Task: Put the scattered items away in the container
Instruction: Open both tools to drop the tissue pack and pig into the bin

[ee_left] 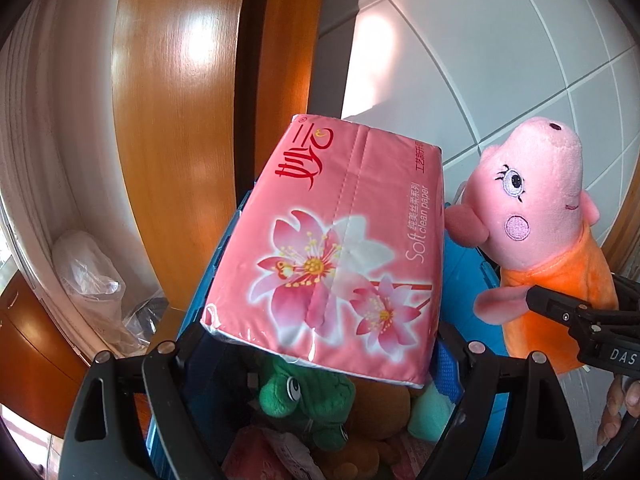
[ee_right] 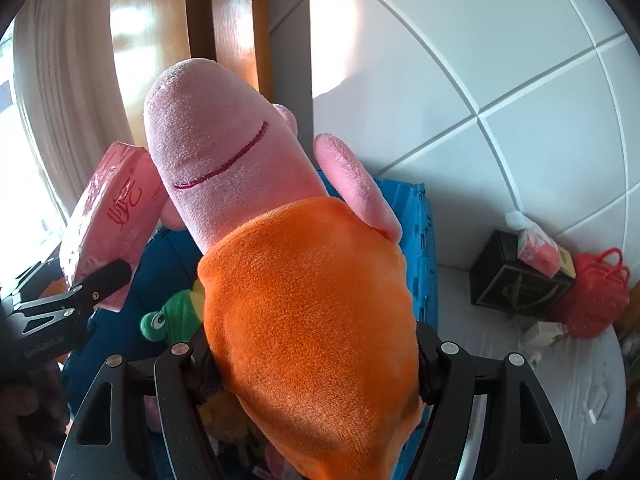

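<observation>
The left tongs [ee_left: 320, 344] clamp a tissue pack [ee_left: 336, 240], the right tongs [ee_right: 312, 356] a pig toy [ee_right: 304, 280], both over the half-filled blue crate [ee_right: 416, 224]; a tissue packet [ee_right: 536, 248] at right remains out.

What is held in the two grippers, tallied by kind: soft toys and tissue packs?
Soft toys: 1, the pig plush in the right gripper
Tissue packs: 1, the pink tissue pack in the left gripper
Total: 2
</observation>
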{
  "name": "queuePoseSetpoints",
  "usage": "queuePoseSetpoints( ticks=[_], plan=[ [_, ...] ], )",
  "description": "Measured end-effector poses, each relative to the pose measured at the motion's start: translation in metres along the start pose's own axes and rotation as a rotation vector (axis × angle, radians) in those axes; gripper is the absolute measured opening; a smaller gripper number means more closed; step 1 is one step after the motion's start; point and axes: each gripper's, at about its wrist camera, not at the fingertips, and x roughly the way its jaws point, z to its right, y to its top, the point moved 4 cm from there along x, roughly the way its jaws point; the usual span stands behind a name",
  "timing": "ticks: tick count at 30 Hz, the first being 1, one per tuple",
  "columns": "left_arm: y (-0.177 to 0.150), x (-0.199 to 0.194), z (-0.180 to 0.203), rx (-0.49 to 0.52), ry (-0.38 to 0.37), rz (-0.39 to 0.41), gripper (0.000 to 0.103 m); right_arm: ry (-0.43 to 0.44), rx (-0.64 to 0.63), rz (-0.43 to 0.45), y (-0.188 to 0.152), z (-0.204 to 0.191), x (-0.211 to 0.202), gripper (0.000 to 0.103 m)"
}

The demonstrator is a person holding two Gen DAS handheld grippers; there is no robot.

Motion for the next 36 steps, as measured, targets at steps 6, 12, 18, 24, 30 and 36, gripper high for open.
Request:
queuePoseSetpoints(
  ticks=[6, 12, 18, 24, 30, 36],
  plan=[
    [0.027, 0.053, 0.0, 0.01, -0.031, -0.063, 0.086, -0.028, -0.023, -0.019, 0.02, 0.001, 0.028, 0.072],
    [0.041, 0.087, 0.001, 0.015, -0.019, -0.103, 0.086, -0.059, -0.024, -0.038, 0.037, 0.005, 0.051, 0.072],
    [0.055, 0.098, 0.001, 0.014, 0.005, -0.094, 0.086, -0.088, -0.033, -0.045, 0.054, 0.006, 0.06, 0.073],
    [0.06, 0.109, 0.001, 0.019, 0.037, -0.099, 0.097, -0.015, 0.001, -0.044, 0.066, 0.01, 0.071, 0.102],
    [0.045, 0.097, -0.012, -0.019, 0.056, -0.096, 0.103, -0.02, 0.009, -0.028, 0.058, 0.019, 0.064, 0.103],
    [0.025, 0.095, -0.023, -0.025, 0.07, -0.12, 0.103, -0.005, -0.004, -0.005, 0.045, 0.019, 0.047, 0.103]
  ],
)
